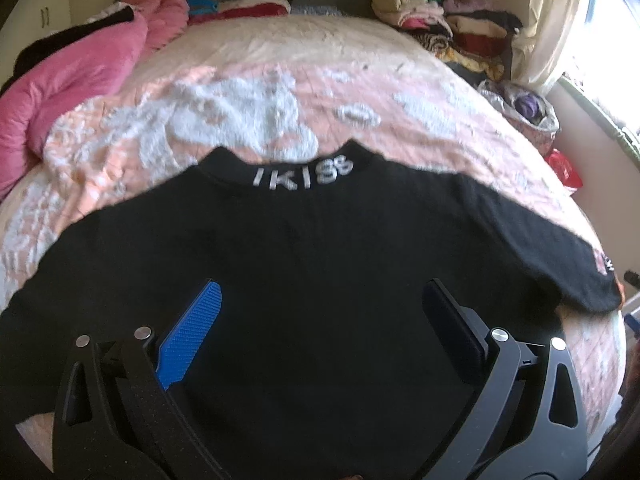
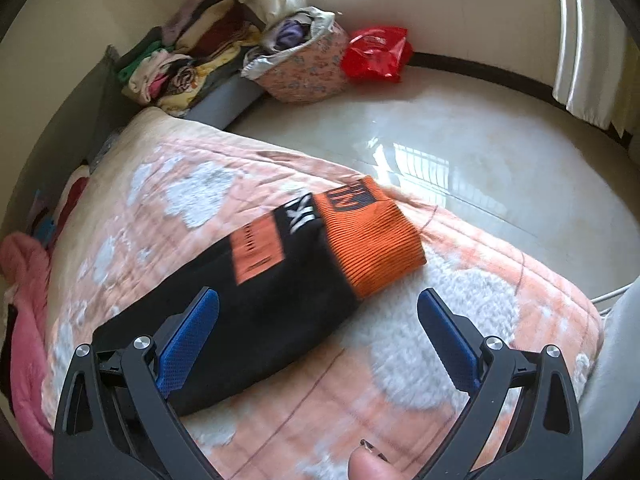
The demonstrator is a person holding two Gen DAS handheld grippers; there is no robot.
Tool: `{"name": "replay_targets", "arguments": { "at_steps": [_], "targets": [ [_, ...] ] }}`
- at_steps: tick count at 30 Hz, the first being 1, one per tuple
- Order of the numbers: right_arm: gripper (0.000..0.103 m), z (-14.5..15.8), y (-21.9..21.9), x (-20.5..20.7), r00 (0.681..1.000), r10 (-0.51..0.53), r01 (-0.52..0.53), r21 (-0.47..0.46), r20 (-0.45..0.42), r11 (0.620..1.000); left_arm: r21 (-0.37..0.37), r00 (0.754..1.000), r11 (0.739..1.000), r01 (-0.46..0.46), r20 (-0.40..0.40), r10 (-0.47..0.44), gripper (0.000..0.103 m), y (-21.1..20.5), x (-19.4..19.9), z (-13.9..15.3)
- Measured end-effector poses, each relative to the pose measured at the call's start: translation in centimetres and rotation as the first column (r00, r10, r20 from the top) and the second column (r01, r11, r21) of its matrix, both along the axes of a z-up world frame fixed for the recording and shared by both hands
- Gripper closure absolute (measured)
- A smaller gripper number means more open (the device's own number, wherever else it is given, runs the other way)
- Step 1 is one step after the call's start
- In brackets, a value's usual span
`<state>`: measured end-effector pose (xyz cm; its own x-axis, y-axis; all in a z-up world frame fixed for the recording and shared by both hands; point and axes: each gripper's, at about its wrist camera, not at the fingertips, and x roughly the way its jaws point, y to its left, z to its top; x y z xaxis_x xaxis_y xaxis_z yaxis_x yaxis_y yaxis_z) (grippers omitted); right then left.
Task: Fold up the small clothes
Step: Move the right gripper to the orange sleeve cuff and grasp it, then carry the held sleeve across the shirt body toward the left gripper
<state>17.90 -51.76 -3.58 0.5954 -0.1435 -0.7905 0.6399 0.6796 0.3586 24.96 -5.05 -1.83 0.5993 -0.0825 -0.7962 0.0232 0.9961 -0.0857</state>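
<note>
Both grippers are released now and hold nothing: the left gripper [image 1: 320,300] hangs with its jaws wide apart above the body of the black sweater [image 1: 304,264], and the right gripper [image 2: 318,308] is also spread wide, over the end of the right sleeve [image 2: 256,292]. I judge that I keep them open like this because the garment is laid out and the fold itself is not yet begun; each tool is placed over the part that it should take. The sweater lies flat on the pink and white quilt [image 1: 360,92] of the bed, with the collar pointing away from me, so that the shoulders and sleeves spread to both sides and can be brought inward. On the collar I can read white letters, something like "KISS" [image 1: 304,178]. The sleeve seen from the right wrist camera ends in a ribbed orange cuff [image 2: 372,240], with an orange patch [image 2: 256,248] and white letters a little before it; this cuff rests near the edge of the bed, on the floor side. The cloth looks thick and soft, without big wrinkles on the body. Whether the blue pad of my right tool touches the sleeve I cannot tell. At the far side of the bed I see a pile of folded clothes [image 1: 436,16].
</note>
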Motion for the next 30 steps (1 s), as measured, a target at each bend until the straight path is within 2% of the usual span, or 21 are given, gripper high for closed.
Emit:
{"name": "replay_targets", "arguments": {
  "at_steps": [2, 4, 6, 7, 8, 9, 10, 14, 19, 25, 30],
  "targets": [
    [0.004, -1.0, -0.8, 0.4, 1.000, -0.006, 0.005, 0.040, 0.016, 0.999, -0.016, 1.000, 1.000, 0.000, -0.006, 0.000, 0.008, 0.6, 0.0, -0.1],
    [0.011, -2.2, -1.6, 0.4, 0.999, -0.035, 0.032, 0.098, 0.031, 0.995, -0.019, 1.000, 1.000, -0.018, 0.006, 0.018, 0.008, 1.6, -0.2, 0.1],
    [0.040, -2.7, -1.9, 0.4, 0.997, -0.068, 0.065, 0.073, 0.040, 0.995, -0.029, 1.000, 0.999, -0.027, 0.012, 0.028, 0.008, 2.3, -0.4, 0.2],
    [0.047, -2.6, -1.9, 0.4, 0.996, -0.070, 0.067, 0.062, 0.050, 0.996, -0.043, 1.000, 0.999, -0.026, 0.013, 0.026, 0.008, 2.6, -0.5, 0.3],
    [0.064, -2.6, -1.9, 0.5, 0.996, -0.069, 0.065, 0.067, 0.060, 0.996, -0.049, 1.000, 0.998, -0.024, 0.014, 0.025, 0.008, 2.7, -0.5, 0.4],
    [0.077, -2.6, -1.9, 0.4, 0.995, -0.065, 0.059, 0.079, 0.075, 0.995, -0.057, 1.000, 0.998, -0.024, 0.014, 0.025, 0.008, 2.9, -0.6, 0.5],
    [0.082, -2.5, -1.9, 0.4, 0.994, -0.055, 0.047, 0.087, 0.090, 0.995, -0.062, 1.000, 0.998, -0.023, 0.012, 0.024, 0.008, 3.1, -0.6, 0.5],
    [0.085, -0.5, -0.7, 0.2, 0.986, 0.017, -0.023, 0.036, 0.168, 0.999, -0.114, 1.000, 0.993, -0.023, 0.013, 0.025, 0.008, 4.5, -0.7, 1.3],
    [0.086, 3.3, 1.8, 0.0, 0.957, 0.128, -0.118, -0.054, 0.259, 0.992, -0.168, 0.999, 0.985, -0.027, 0.035, 0.033, 0.008, 6.0, -1.2, 2.5],
    [0.087, 7.7, 6.8, 0.1, 0.901, 0.292, -0.247, -0.175, 0.320, 0.953, -0.254, 0.998, 0.967, -0.022, 0.058, 0.038, 0.008, 7.4, -1.6, 3.1],
    [0.091, 9.5, 10.6, 0.7, 0.860, 0.383, -0.327, -0.211, 0.338, 0.921, -0.303, 0.997, 0.953, -0.027, 0.060, 0.048, 0.008, 8.5, -1.9, 3.4]
  ]
}}
